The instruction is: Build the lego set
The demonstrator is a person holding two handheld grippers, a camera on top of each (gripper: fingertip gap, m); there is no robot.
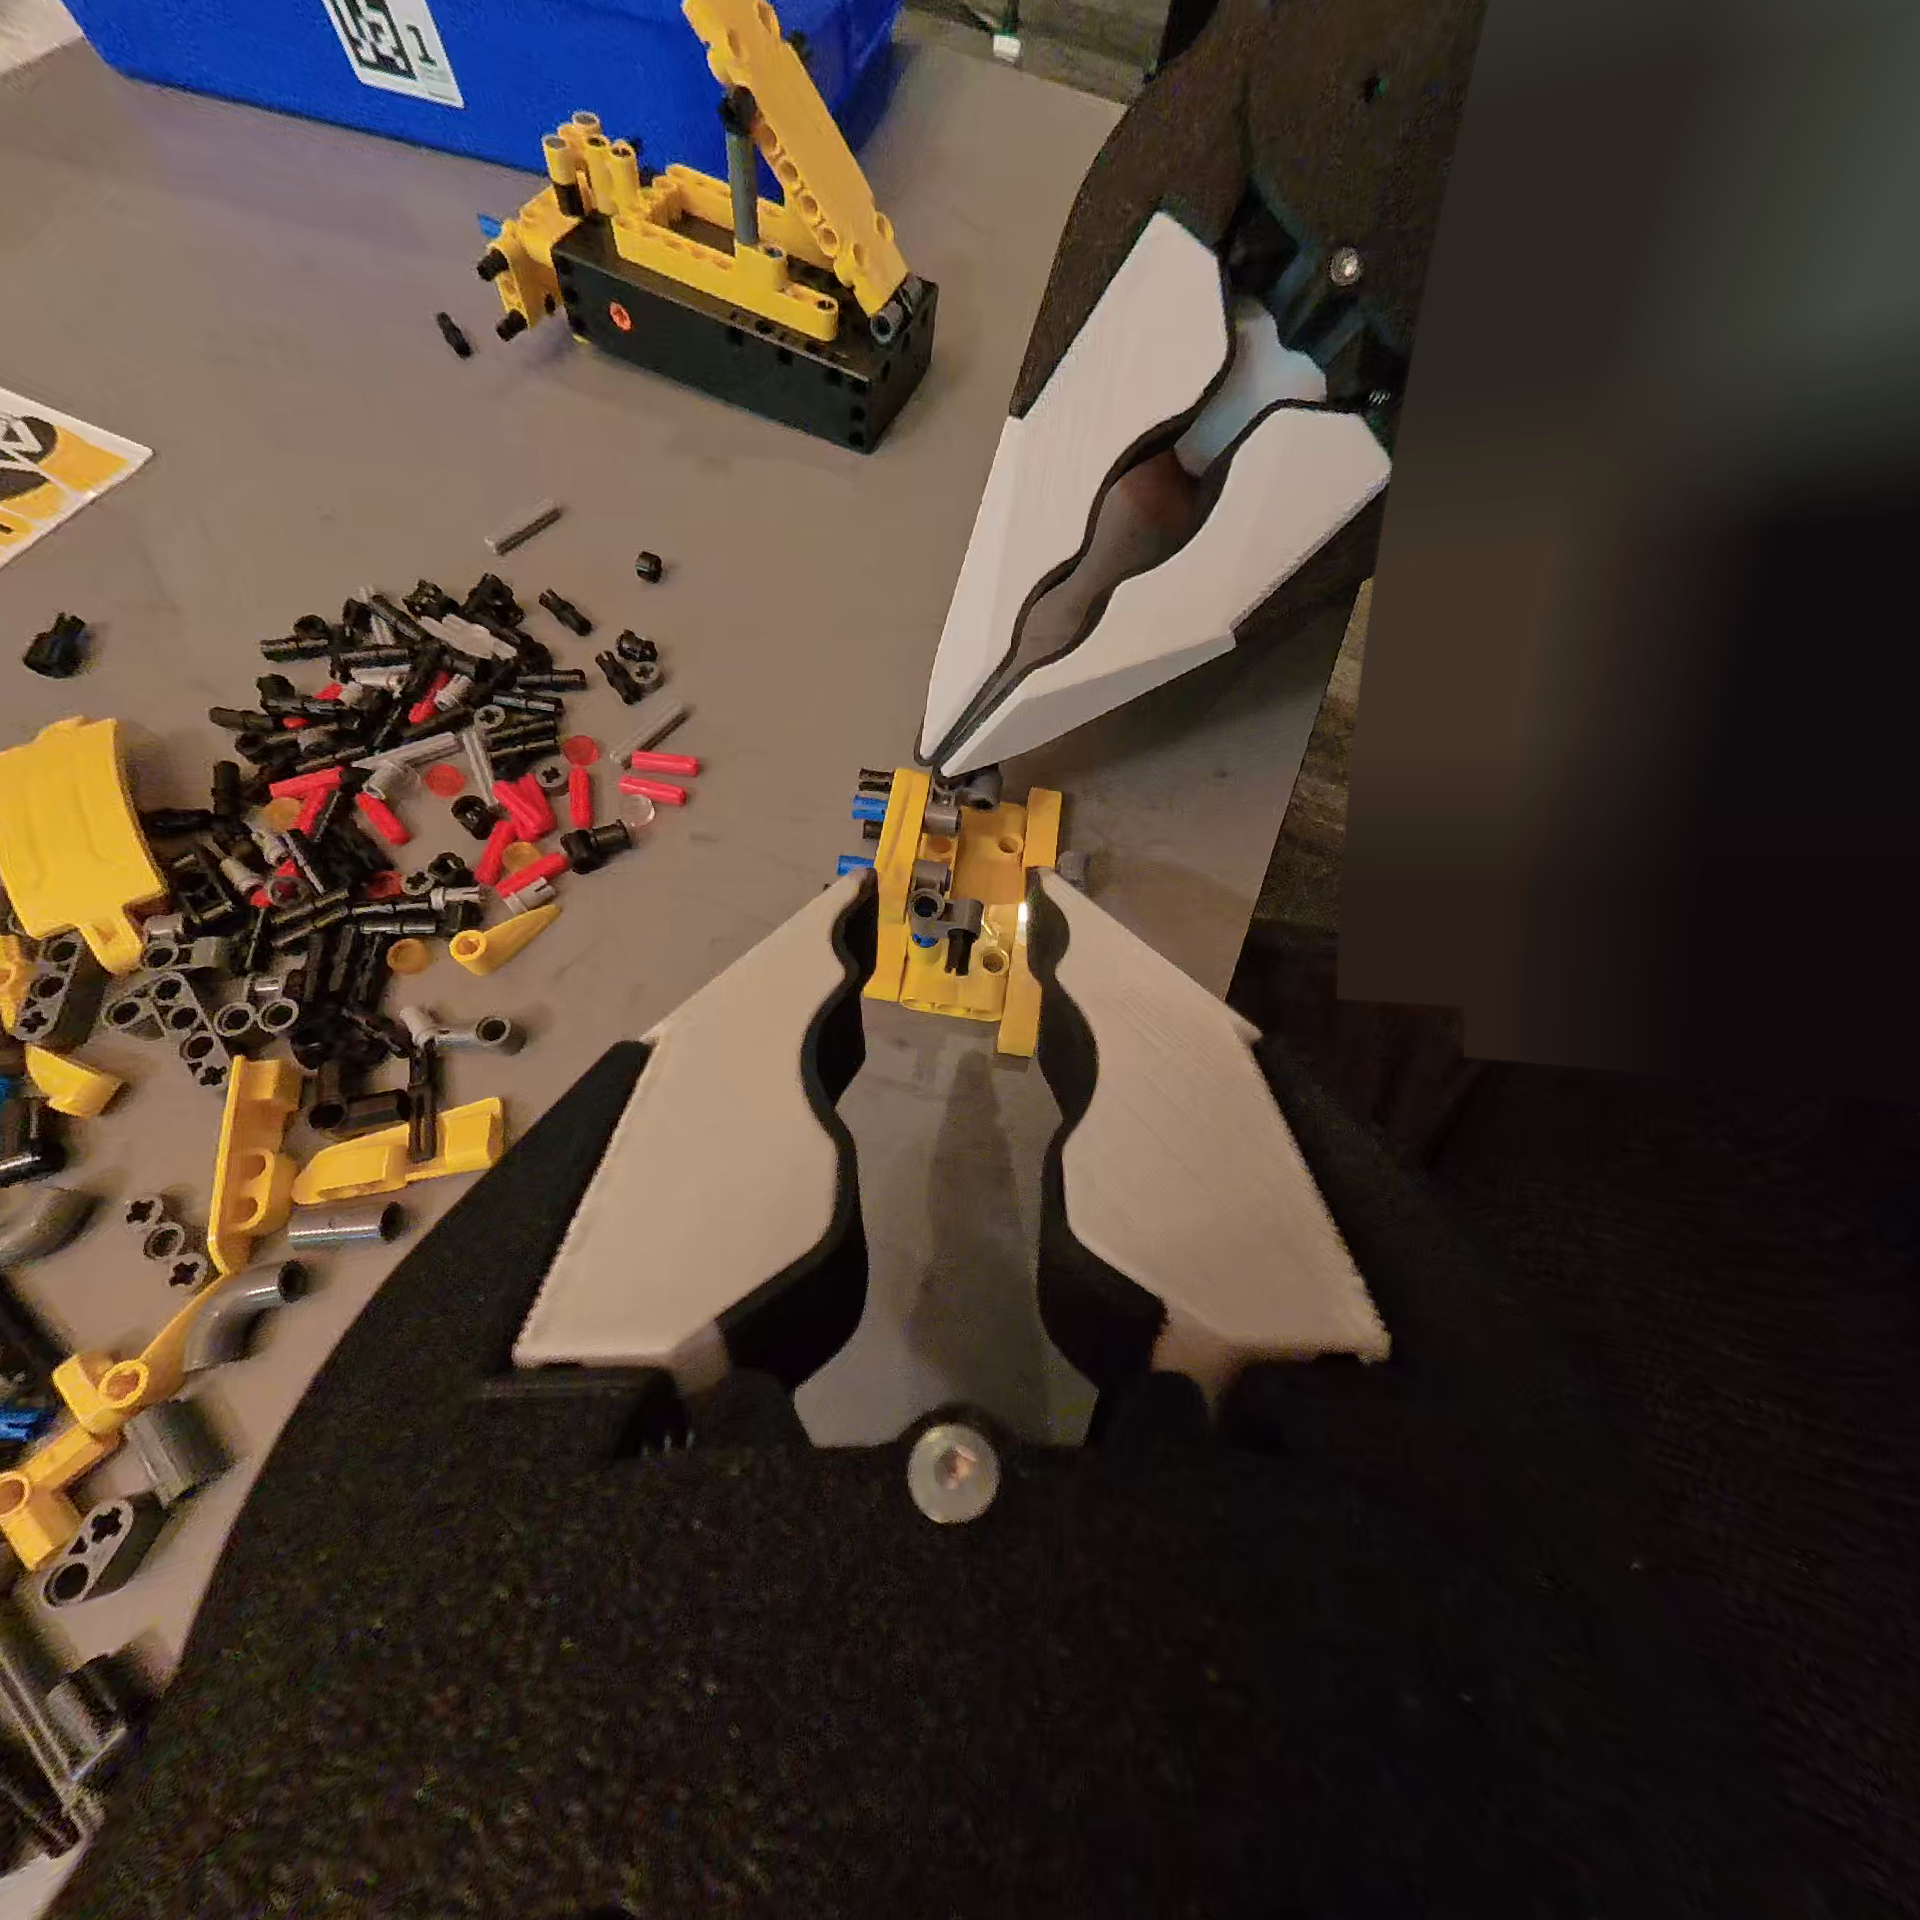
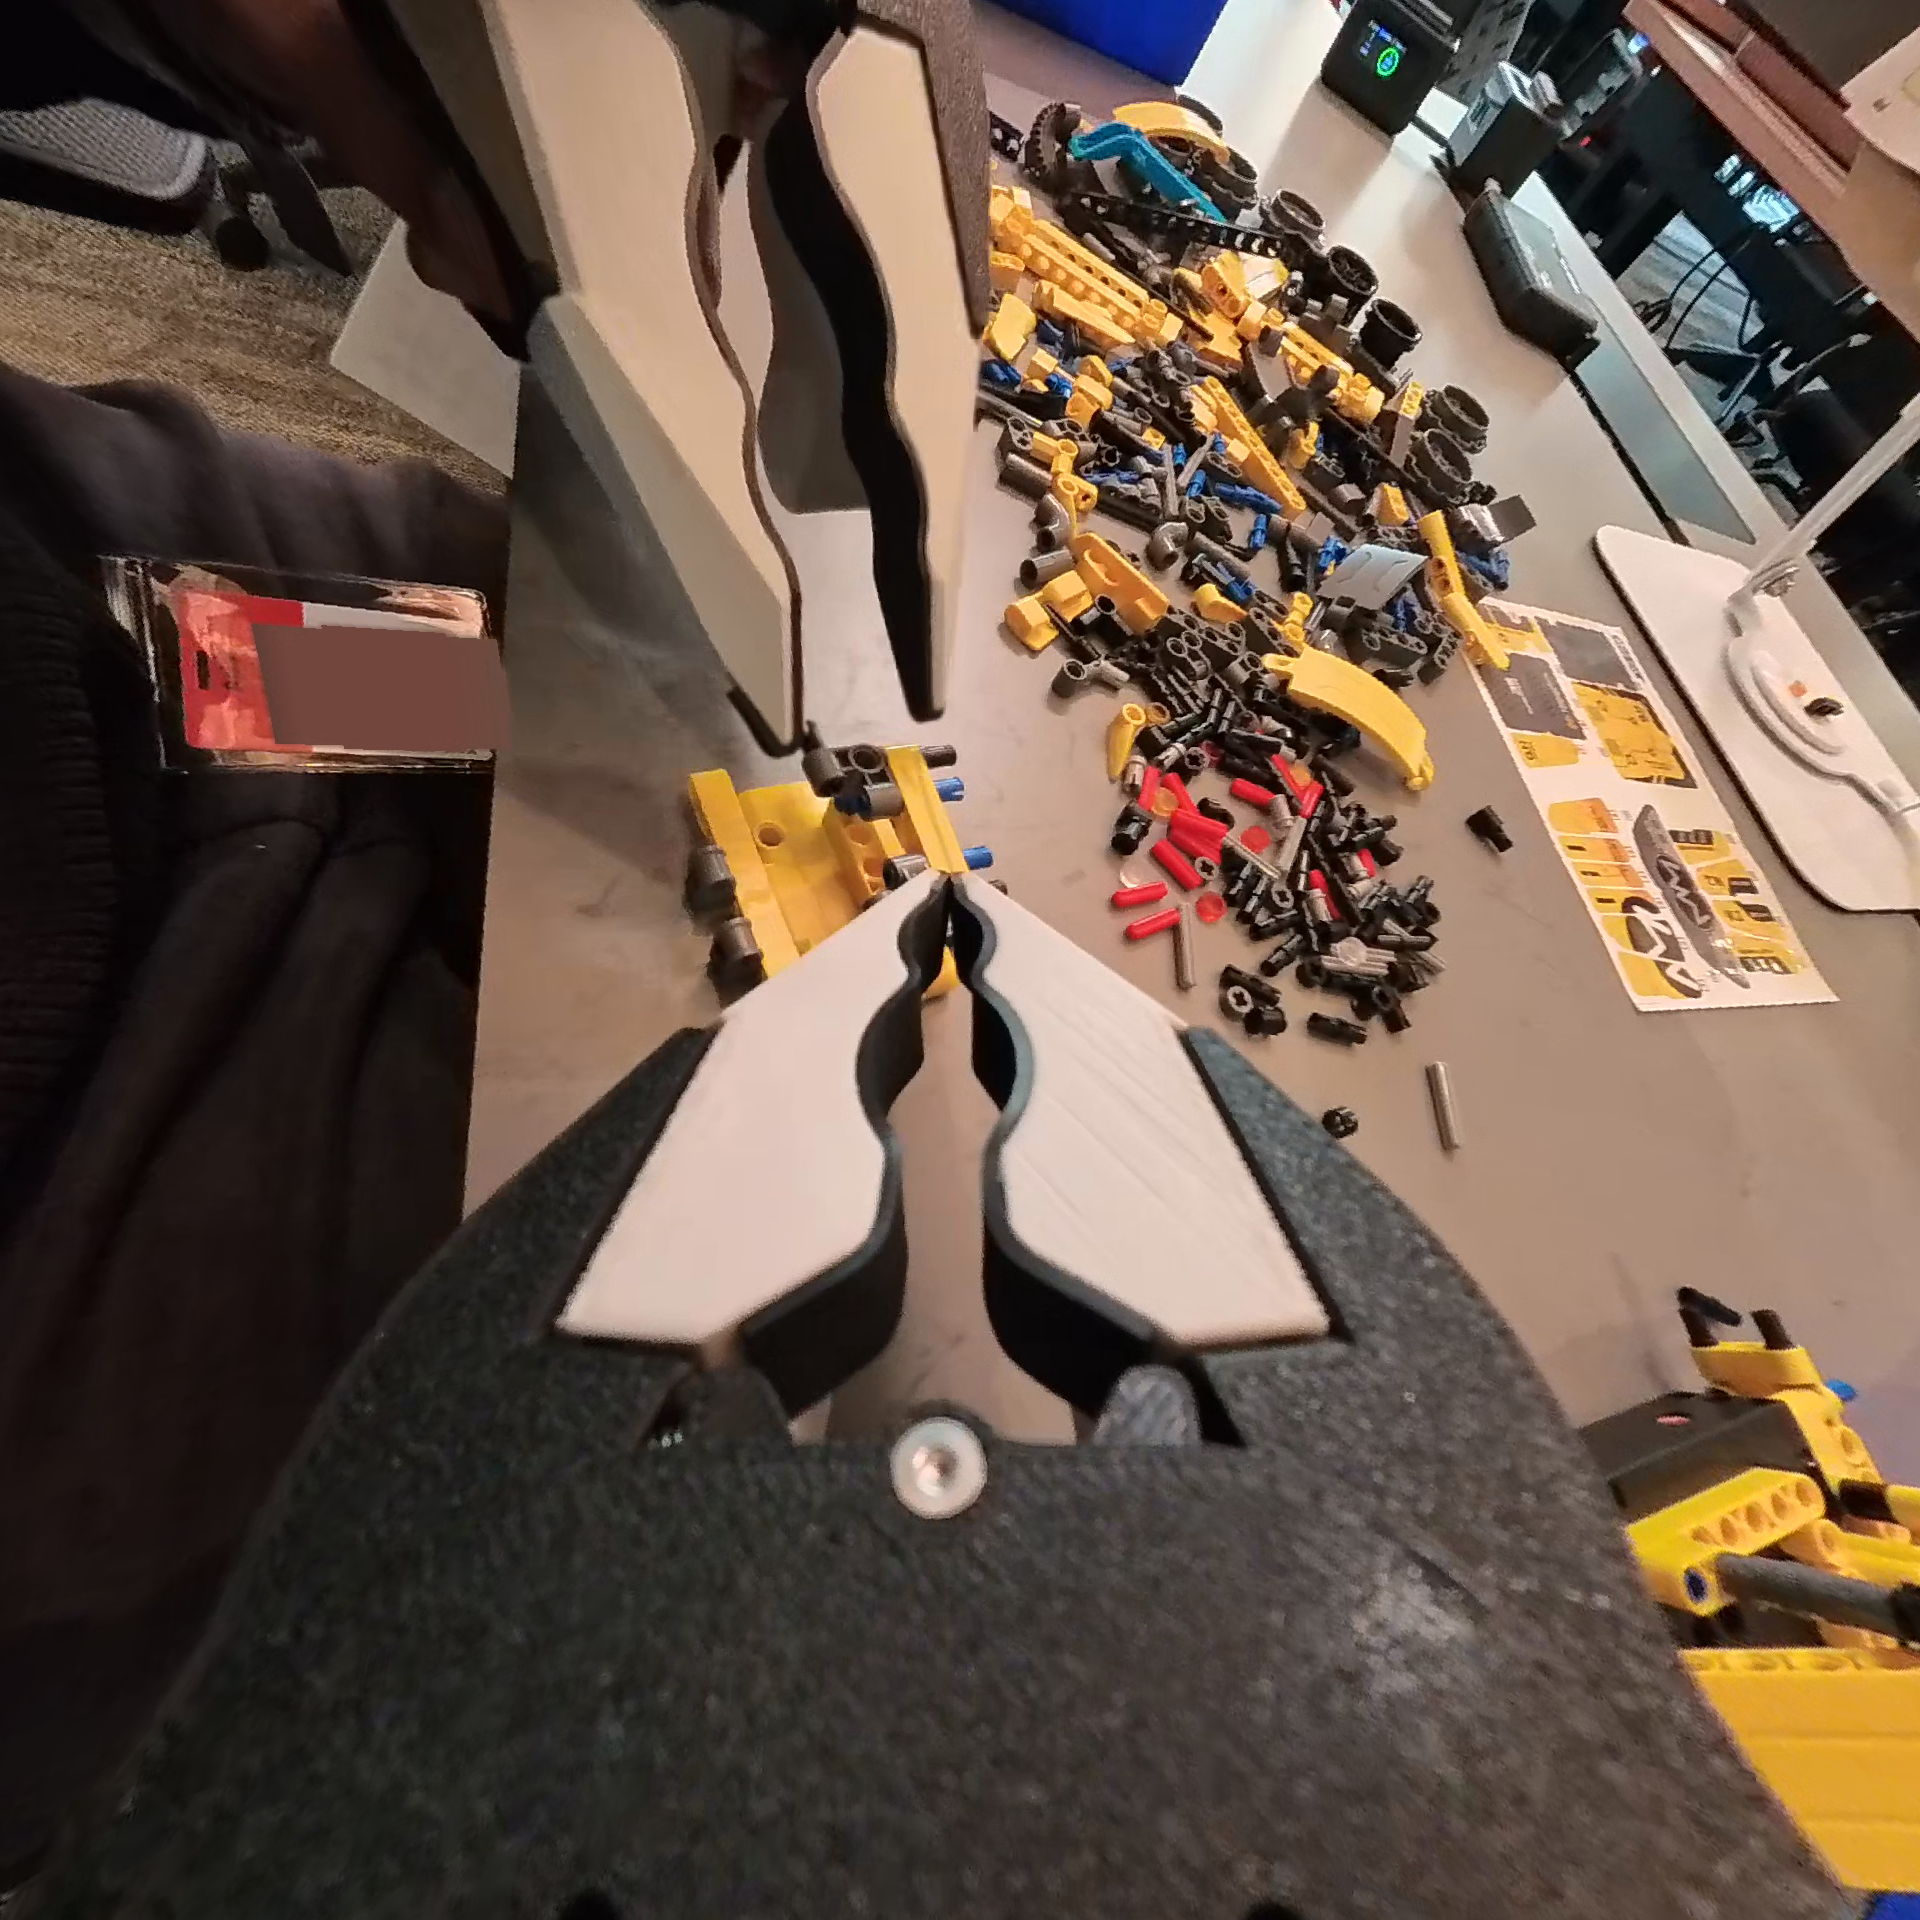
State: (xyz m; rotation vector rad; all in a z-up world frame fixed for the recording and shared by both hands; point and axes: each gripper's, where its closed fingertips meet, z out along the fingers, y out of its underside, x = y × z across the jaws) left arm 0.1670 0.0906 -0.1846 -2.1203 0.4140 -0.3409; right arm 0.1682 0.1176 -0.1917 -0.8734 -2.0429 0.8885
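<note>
Left gripper (image 1: 951,883) low, level, clamping yellow assembly (image 1: 961,914). Right gripper (image 2: 948,881) angled down, tips pinched together at assembly's grey connector (image 1: 961,795); contact unclear.

The left gripper (image 1: 948,906) clamps a small yellow brick assembly (image 1: 961,914) between its fingertips on the grey table (image 1: 312,416); the right gripper (image 1: 940,764), tips together, touches the assembly's far end; loose pins (image 1: 416,790) lie left.
</note>
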